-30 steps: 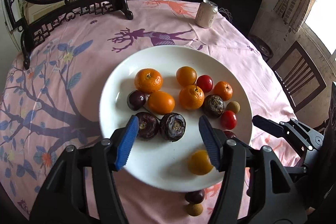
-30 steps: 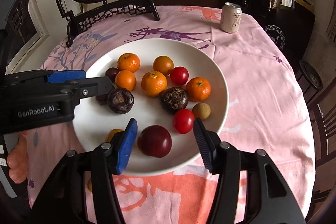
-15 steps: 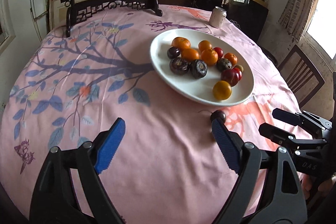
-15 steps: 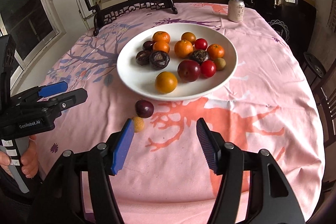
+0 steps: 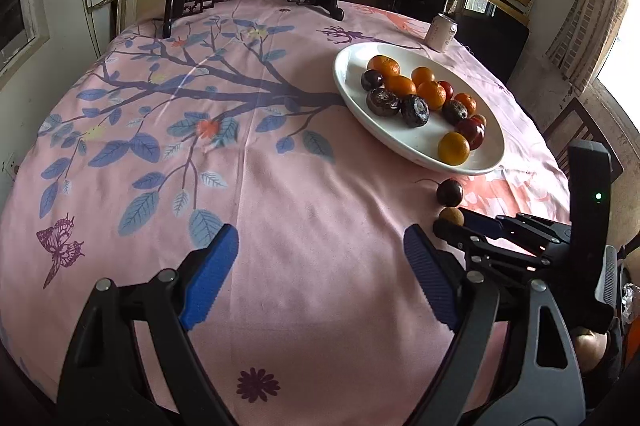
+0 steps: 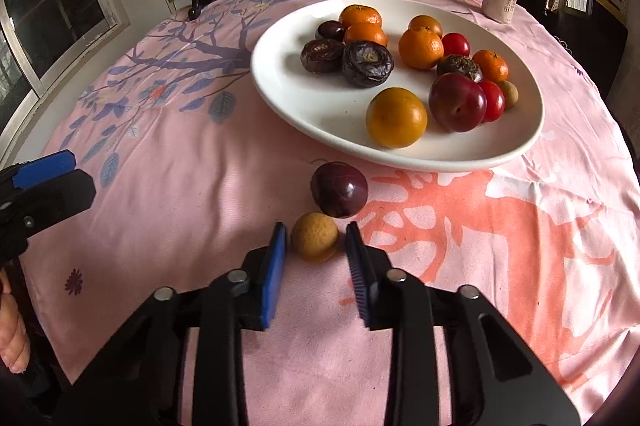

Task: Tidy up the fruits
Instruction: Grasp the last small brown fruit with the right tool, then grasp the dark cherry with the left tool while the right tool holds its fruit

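Item: longan (image 6: 315, 236), on cloth just short of the plate (image 6: 280, 94); light, brittle-shelled, probably rolls; grip across its middle. Right gripper (image 6: 316, 246) narrowed around it, contact unclear; left gripper (image 5: 320, 258) wide, empty

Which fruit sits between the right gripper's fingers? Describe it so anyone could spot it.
Start at the big white plate of fruit. On the pink cloth below its near rim lie two loose fruits. It is the nearer one, the small tan longan, rough and pale beside the shiny dark purple plum.
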Demonstrator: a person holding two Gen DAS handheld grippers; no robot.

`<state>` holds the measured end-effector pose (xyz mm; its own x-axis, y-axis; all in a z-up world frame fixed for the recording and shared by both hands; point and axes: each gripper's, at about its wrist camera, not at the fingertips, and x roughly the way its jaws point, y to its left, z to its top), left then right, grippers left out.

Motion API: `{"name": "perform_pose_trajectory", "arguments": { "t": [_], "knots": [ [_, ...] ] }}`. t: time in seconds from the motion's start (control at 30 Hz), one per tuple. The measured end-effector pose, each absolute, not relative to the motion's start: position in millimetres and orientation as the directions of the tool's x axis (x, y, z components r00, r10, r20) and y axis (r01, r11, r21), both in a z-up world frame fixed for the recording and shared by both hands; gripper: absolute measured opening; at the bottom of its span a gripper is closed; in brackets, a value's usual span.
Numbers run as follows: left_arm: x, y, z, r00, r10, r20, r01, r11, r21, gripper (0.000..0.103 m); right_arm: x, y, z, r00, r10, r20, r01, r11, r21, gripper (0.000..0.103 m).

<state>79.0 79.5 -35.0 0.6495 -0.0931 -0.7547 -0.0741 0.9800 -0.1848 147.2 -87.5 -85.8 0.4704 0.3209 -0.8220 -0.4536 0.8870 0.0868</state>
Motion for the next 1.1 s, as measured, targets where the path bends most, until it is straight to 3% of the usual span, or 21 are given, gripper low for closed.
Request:
{"name": "perform_pose_trajectory", "arguments": {
  "t": [0.27,0.5,0.57,0.63,0.8,0.87,0.93,1.1],
  "knots": [
    [108.5,26.3,-45.1,0.594,-0.166,-0.787,0.038,0.983,-0.179,0.087,129.4,-136.8,-65.4,0.516,0.320,-0.794,-0.388,0.914,0.116,0.024],
    [138.6,-28.8,-66.3,0.543,-0.138,-0.828,0.092,0.990,-0.105,0.086,121.7,-194.1,-69.2,0.528,0.327,-0.784,-0.307,0.934,0.184,0.024],
    [144.6,-38.1,-72.4,0.529,-0.132,-0.838,0.100,0.991,-0.093,0.085,122.9,-204.6,-70.2,0.529,0.336,-0.779,-0.293,0.934,0.204,0.024],
    [151.4,-43.9,-78.3,0.509,-0.133,-0.850,0.100,0.990,-0.095,0.077,124.5,-211.3,-70.9,0.530,0.349,-0.773,-0.285,0.932,0.225,0.024],
    [162.6,-52.2,-84.1,0.516,-0.085,-0.852,0.073,0.996,-0.055,0.074,126.2,-218.3,-74.0,0.526,0.380,-0.761,-0.289,0.921,0.261,0.024],
    [164.3,-54.6,-84.3,0.525,-0.049,-0.850,0.057,0.998,-0.022,0.066,126.7,-220.4,-75.6,0.522,0.385,-0.761,-0.286,0.920,0.270,0.024],
    [163.5,-56.1,-82.0,0.531,-0.043,-0.846,0.066,0.998,-0.009,0.030,126.6,-223.6,-75.6,0.520,0.391,-0.760,-0.281,0.918,0.280,0.024],
    [150.4,-55.6,-74.4,0.531,-0.076,-0.844,0.081,0.996,-0.038,0.030,125.0,-228.5,-69.2,0.536,0.393,-0.748,-0.276,0.918,0.284,0.024]
  ]
}}
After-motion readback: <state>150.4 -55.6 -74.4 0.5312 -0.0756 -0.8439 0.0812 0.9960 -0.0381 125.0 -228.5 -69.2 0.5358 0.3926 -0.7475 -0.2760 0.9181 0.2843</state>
